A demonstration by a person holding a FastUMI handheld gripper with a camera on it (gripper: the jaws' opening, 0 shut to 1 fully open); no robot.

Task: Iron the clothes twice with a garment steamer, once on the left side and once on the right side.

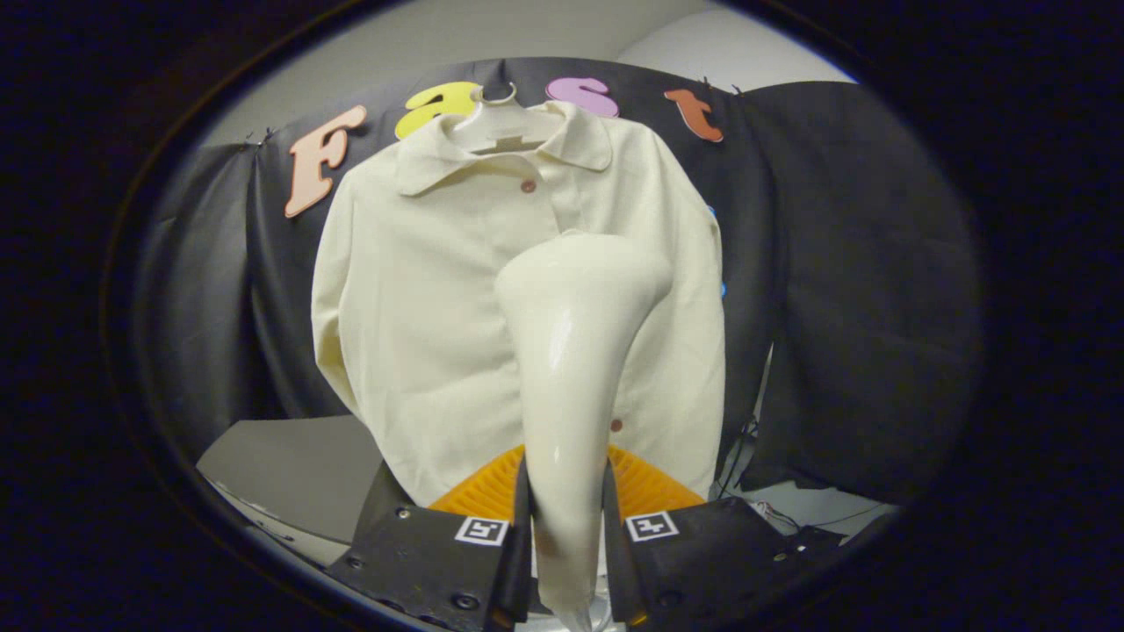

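A cream collared shirt point(439, 307) with small brown buttons hangs on a white hanger point(496, 118) against the black cloth wall. A glossy cream garment steamer point(571, 351) rises from between my fingers, its wide head up against the middle of the shirt's chest, slightly right of the button line. My gripper point(566, 527) is shut on the steamer's handle, one finger pressing each side. The steamer hides the shirt's lower centre front.
A grey table surface point(290, 465) lies below the shirt to the left. Cables point(773, 513) trail on a pale surface at the lower right, beside the black cloth. Pale wall shows above the cloth.
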